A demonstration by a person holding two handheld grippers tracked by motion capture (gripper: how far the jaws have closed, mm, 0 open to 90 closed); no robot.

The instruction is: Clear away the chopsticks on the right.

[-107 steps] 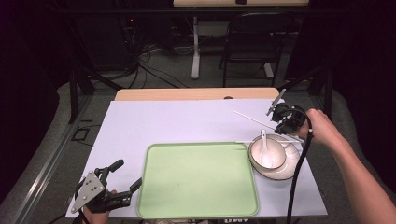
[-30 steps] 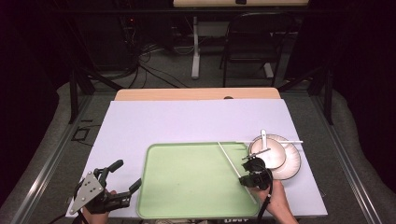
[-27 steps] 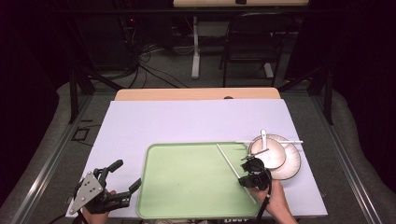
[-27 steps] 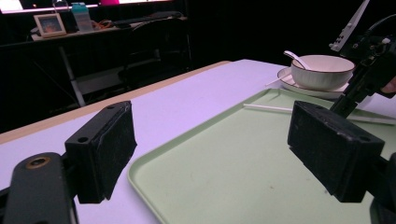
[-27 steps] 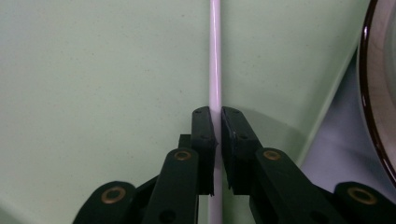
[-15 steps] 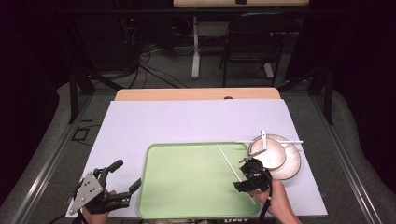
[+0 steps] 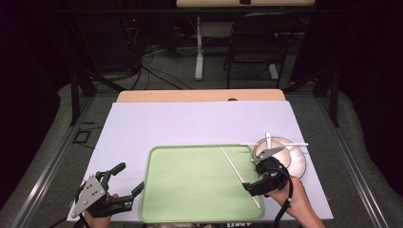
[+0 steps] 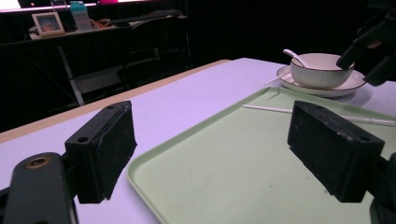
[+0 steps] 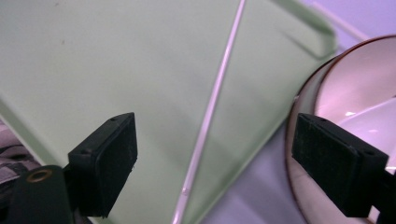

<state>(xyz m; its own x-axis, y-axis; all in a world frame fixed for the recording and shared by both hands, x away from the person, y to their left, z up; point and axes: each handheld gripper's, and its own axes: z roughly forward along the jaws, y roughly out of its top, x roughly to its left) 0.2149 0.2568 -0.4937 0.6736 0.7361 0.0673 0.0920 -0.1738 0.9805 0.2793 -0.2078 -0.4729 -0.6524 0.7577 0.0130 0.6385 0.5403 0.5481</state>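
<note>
Released, the thin white chopstick [image 7: 240, 175] lies on the smooth green tray [image 7: 190, 190]; right tool [image 7: 260, 173] just spread wide.

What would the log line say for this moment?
right gripper: jaws just opened, above chopstick | chopstick: lying on green tray | left gripper: open, nothing between jaws

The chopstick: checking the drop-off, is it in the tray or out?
In: the chopstick lies on the green tray, with the right gripper open above it.

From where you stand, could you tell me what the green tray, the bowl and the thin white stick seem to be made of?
Tray: probably matte plastic, with an even pale green and a moulded rim. Bowl: likely glazed ceramic, glossy white with ribbed sides. Stick: smooth and white, plastic or coated; can't tell.
</note>
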